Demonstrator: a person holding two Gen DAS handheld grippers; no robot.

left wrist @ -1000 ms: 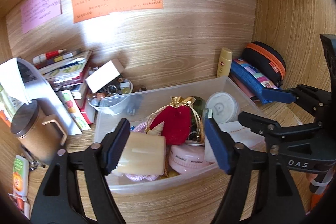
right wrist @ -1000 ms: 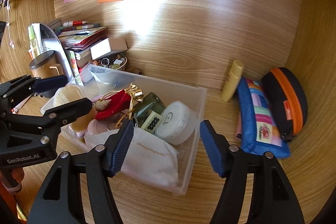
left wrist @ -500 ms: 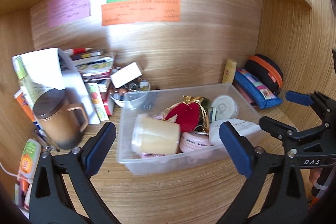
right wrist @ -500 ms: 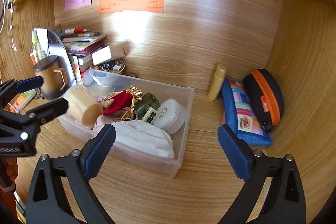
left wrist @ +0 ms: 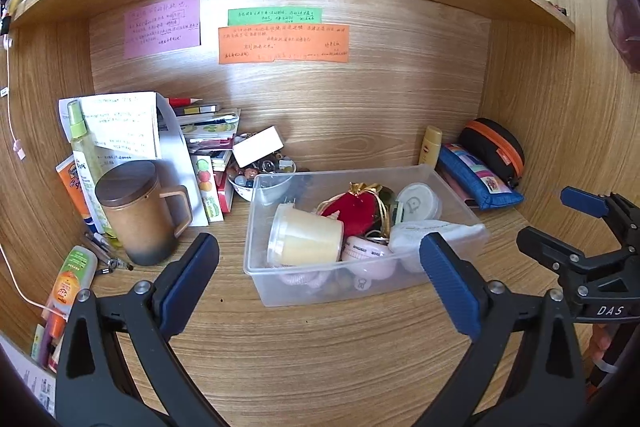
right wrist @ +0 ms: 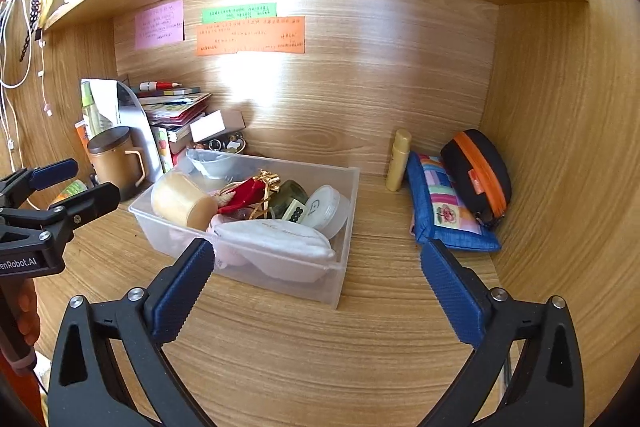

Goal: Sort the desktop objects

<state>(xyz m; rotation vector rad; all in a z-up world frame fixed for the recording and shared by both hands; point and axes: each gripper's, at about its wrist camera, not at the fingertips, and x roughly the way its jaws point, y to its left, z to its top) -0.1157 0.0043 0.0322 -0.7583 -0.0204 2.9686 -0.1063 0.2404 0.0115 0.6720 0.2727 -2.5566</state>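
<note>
Item: clear plastic bin [left wrist: 452, 251], sitting at desk centre, filling with sorted goods: cream jar [left wrist: 306, 235] lying on its side at the bin's 9 o'clock, red pouch [left wrist: 354, 205] at centre, white round tub [left wrist: 416, 201] at 2 o'clock, white cloth bag [left wrist: 424, 233] at 4 o'clock.

Change: a second ago the left gripper [left wrist: 320, 275] was pinching the cream jar over the bin; now the jar is resting inside and both tools are pulling back. Judgement: that placement is done; next item pending.

Left gripper: spread wide, holding nothing, touching nothing.

Right gripper [right wrist: 320, 275]: spread wide, empty.

Unsorted, outward: lidded mug [left wrist: 138, 211] at 9 o'clock; blue pouch [left wrist: 478, 179] at 2 o'clock.
</note>
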